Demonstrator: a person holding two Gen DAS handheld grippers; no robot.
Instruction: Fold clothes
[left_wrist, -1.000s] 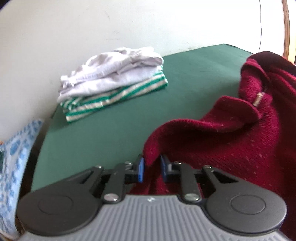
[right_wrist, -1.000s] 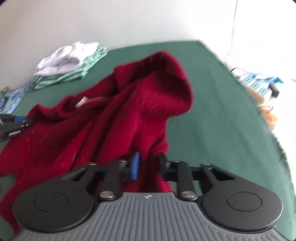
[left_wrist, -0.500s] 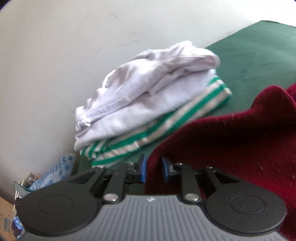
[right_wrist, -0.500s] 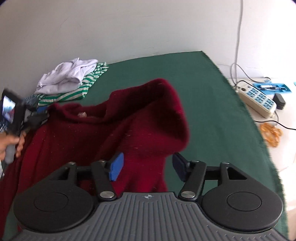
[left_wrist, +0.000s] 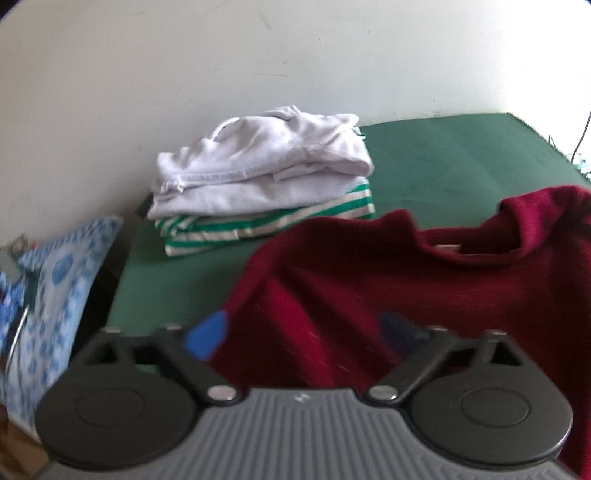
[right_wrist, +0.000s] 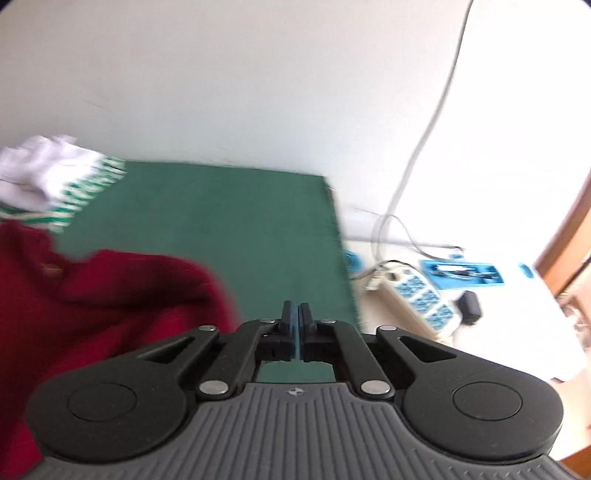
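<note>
A dark red knit sweater (left_wrist: 388, 280) lies loosely on the green table (left_wrist: 436, 162), its collar toward the far side. My left gripper (left_wrist: 306, 332) is open, its blue pads (left_wrist: 207, 334) spread wide, with the sweater's near shoulder bunched between them. The sweater also shows at the left of the right wrist view (right_wrist: 110, 295). My right gripper (right_wrist: 296, 325) is shut and empty, its pads pressed together, raised above the table to the right of the sweater.
A stack of folded clothes (left_wrist: 266, 184), white over green stripes, sits at the table's far left by the wall; it shows in the right wrist view too (right_wrist: 55, 184). Blue patterned fabric (left_wrist: 55, 288) lies left of the table. A power strip (right_wrist: 417, 291) and cables lie right of it.
My left gripper opened and let go of the sweater's shoulder. My right gripper, which had opened and released the sweater, has shut empty and swung to the right and upward.
</note>
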